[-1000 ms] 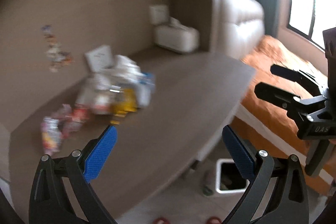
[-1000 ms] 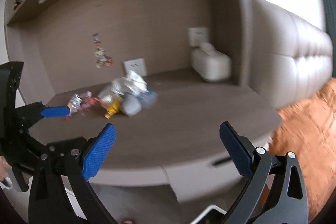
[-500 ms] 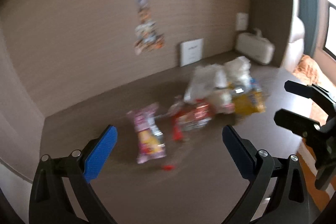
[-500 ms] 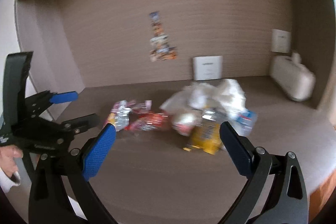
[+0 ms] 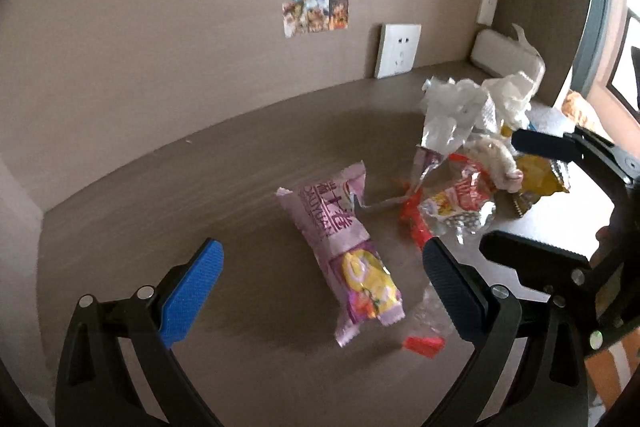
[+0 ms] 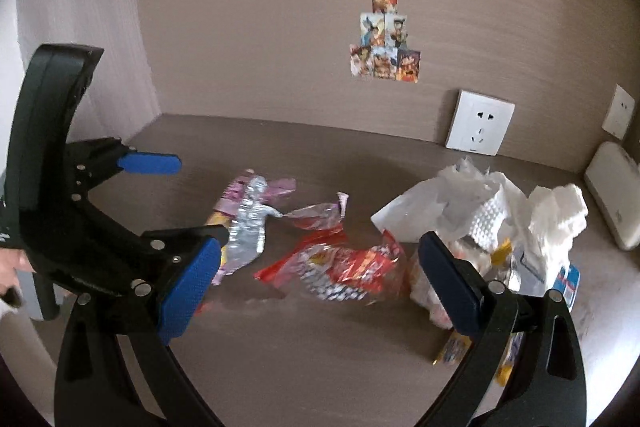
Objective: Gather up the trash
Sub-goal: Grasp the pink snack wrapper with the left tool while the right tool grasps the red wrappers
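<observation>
Trash lies scattered on a brown desk (image 5: 168,195). A pink snack wrapper (image 5: 346,245) lies straight ahead of my open left gripper (image 5: 322,291), a small red scrap (image 5: 423,343) near its right finger. Further right are a red and silver wrapper (image 5: 456,205), a yellow packet (image 5: 538,179) and crumpled white paper and plastic (image 5: 476,107). My right gripper (image 6: 318,281) is open too, hovering before the red wrapper (image 6: 344,267), with a silver foil wrapper (image 6: 252,223) to the left and white crumpled tissue (image 6: 500,207) to the right. Each gripper appears in the other's view, empty.
A white wall socket (image 6: 479,127) and a cluster of picture stickers (image 6: 385,45) are on the back wall. A white tissue box (image 6: 610,191) stands at the desk's far right. The side wall (image 6: 80,7) closes the desk's left end. A person's hand (image 6: 10,267) holds the left gripper.
Both grippers swung left from the bed and bin side and came closer over the desk. The trash pile now fills the centre of both views. Both stay open.
</observation>
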Available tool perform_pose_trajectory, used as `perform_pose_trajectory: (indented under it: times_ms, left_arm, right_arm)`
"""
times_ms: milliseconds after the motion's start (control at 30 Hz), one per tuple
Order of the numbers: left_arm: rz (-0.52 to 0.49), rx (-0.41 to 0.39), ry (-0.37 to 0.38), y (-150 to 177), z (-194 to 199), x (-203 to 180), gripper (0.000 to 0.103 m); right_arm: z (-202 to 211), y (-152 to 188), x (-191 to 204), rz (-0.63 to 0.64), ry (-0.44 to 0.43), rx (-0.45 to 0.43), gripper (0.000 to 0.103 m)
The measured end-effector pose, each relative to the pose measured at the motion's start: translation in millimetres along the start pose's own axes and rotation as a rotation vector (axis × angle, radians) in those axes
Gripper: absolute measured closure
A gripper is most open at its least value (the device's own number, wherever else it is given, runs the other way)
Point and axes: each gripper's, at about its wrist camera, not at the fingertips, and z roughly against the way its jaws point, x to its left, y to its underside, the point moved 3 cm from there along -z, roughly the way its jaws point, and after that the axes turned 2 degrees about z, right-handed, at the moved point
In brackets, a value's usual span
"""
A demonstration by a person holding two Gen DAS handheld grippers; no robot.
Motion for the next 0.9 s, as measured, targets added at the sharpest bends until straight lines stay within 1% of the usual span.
perform_pose_trajectory:
  times_ms: [67,100,133,167,200,233,267,300,333,367,400,433,467,500,567,700,767,900]
  left_arm:
    - [-0.011,0.013,0.011,-0.4,-8.6,1.6,0.008]
    - [-0.021,0.027,0.019,-0.4,-13.7,0.9,0.013]
    - [-0.032,0.035,0.024,0.1,-17.1,-0.4,0.016]
    - [-0.047,0.049,0.026,0.8,-21.9,-2.7,0.023]
    - [-0.064,0.063,0.031,1.8,-26.1,-5.3,0.031]
    - [-0.083,0.071,0.033,2.6,-29.4,-8.5,0.035]
    - [-0.100,0.079,0.029,3.9,-32.8,-12.2,0.042]
    - [-0.111,0.091,0.039,5.3,-36.3,-15.4,0.053]
    - [-0.123,0.101,0.042,7.8,-39.6,-19.5,0.056]
    - [-0.130,0.088,0.037,8.2,-40.0,-22.6,0.062]
    - [-0.132,0.087,0.045,8.7,-40.3,-25.2,0.069]
    - [-0.133,0.087,0.045,8.9,-40.6,-27.6,0.071]
    - [-0.134,0.083,0.041,8.4,-41.6,-28.8,0.088]
    - [-0.133,0.080,0.020,8.3,-42.4,-29.4,0.092]
    - [-0.123,0.077,0.023,7.3,-40.0,-29.4,0.093]
    - [-0.120,0.045,0.001,4.2,-19.9,-28.8,0.094]
    - [-0.126,0.030,-0.014,0.9,-7.7,-30.5,0.094]
    - [-0.125,-0.019,-0.033,-5.2,27.0,-33.7,0.094]
  right_arm:
    - [-6.5,0.7,-0.1,0.018,-0.002,0.020,0.007]
    - [-11.9,1.8,0.4,0.031,0.002,0.041,0.009]
    - [-17.1,2.8,1.2,0.040,-0.003,0.062,0.011]
    - [-23.2,5.4,2.8,0.051,-0.002,0.086,0.016]
    - [-28.2,7.4,4.2,0.059,0.001,0.105,0.019]
    - [-35.0,10.9,7.2,0.071,-0.006,0.138,0.029]
    - [-40.4,14.7,10.6,0.084,0.001,0.166,0.034]
    - [-44.3,17.2,12.9,0.098,0.016,0.179,0.041]
    - [-46.8,19.7,15.3,0.112,0.024,0.187,0.051]
    - [-47.6,21.6,17.3,0.115,0.029,0.189,0.056]
    - [-48.3,21.5,17.1,0.107,0.021,0.191,0.068]
    - [-48.6,21.1,16.6,0.102,0.023,0.190,0.078]
    - [-48.4,20.7,16.0,0.099,0.030,0.187,0.091]
    - [-48.1,20.1,15.3,0.090,0.023,0.187,0.092]
    - [-45.2,17.9,14.3,0.084,0.025,0.178,0.093]
    - [-26.6,11.5,14.2,0.055,0.006,0.153,0.093]
    - [-12.3,7.0,15.2,0.037,0.000,0.126,0.093]
    - [16.3,-0.5,14.8,0.011,0.003,0.080,0.093]
